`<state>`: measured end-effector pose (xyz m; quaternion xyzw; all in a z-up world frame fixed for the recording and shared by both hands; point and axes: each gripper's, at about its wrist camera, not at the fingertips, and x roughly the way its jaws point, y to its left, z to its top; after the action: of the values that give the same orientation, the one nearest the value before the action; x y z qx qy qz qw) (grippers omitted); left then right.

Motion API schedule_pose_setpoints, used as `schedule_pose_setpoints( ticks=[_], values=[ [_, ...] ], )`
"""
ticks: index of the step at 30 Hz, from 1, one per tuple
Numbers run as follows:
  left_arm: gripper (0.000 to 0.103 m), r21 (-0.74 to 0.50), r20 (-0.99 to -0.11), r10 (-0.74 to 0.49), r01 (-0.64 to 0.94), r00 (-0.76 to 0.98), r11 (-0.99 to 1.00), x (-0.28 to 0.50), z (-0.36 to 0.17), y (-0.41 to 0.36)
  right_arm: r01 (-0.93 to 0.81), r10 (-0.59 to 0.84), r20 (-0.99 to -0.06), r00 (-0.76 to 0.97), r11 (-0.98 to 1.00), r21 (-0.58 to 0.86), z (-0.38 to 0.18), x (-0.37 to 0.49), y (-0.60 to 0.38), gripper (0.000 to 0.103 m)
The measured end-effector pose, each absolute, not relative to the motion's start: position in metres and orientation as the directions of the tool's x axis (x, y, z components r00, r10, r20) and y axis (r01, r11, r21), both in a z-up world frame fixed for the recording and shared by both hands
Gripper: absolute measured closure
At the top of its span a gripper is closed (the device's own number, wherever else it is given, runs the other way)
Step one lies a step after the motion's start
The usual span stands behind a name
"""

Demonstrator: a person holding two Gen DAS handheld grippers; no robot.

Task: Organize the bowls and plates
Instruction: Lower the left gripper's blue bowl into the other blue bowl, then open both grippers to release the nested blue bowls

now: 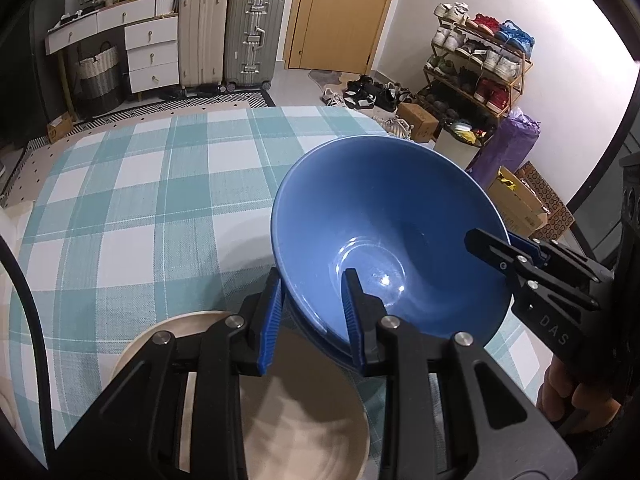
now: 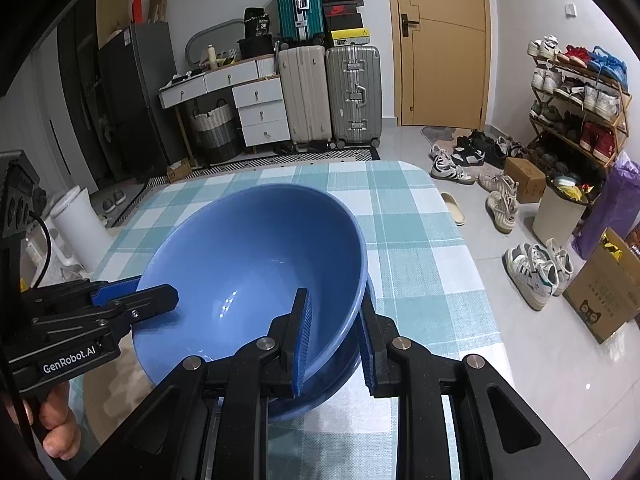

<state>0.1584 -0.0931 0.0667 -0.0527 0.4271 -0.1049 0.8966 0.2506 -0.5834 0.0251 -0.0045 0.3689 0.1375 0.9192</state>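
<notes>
A deep blue bowl (image 1: 384, 216) (image 2: 256, 248) hangs tilted over the checked table, and a second blue rim shows just under it, as if two bowls are nested. My left gripper (image 1: 314, 284) is shut on its near rim, one finger inside and one outside. My right gripper (image 2: 332, 308) is shut on the opposite rim in the same way. Each gripper also shows in the other's view: the right gripper (image 1: 492, 248) and the left gripper (image 2: 160, 296). A beige plate (image 1: 304, 420) (image 2: 108, 392) lies on the table below the left gripper.
The table (image 1: 152, 184) (image 2: 416, 248) wears a teal and white checked cloth. Beyond it stand suitcases (image 2: 332, 96), a white drawer unit (image 2: 260, 108), a door (image 2: 440, 44) and a shoe rack (image 2: 580, 96). Shoes and cardboard boxes (image 2: 604, 292) lie on the floor to the right.
</notes>
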Motion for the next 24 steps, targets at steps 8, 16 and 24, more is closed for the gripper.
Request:
schedule_pose_setpoints(
  ticks=[8, 16, 24],
  values=[
    [0.078, -0.148, -0.764, -0.207, 0.147, 0.611, 0.978, 0.164, 0.057, -0.098, -0.247, 0.205, -0.689, 0.695, 0.968, 0.039, 0.017, 0.252, -0.573, 0.081],
    [0.078, -0.111, -0.768, -0.18, 0.15, 0.615, 0.982, 0.166, 0.05, -0.103, -0.234, 0.166, -0.692, 0.703, 0.972, -0.005, 0.012, 0.247, -0.566, 0.081],
    [0.078, -0.081, -0.771, -0.158, 0.151, 0.617, 0.985, 0.165, 0.047, -0.107, -0.231, 0.134, -0.69, 0.711, 0.972, -0.049, 0.007, 0.243, -0.56, 0.081]
  ],
)
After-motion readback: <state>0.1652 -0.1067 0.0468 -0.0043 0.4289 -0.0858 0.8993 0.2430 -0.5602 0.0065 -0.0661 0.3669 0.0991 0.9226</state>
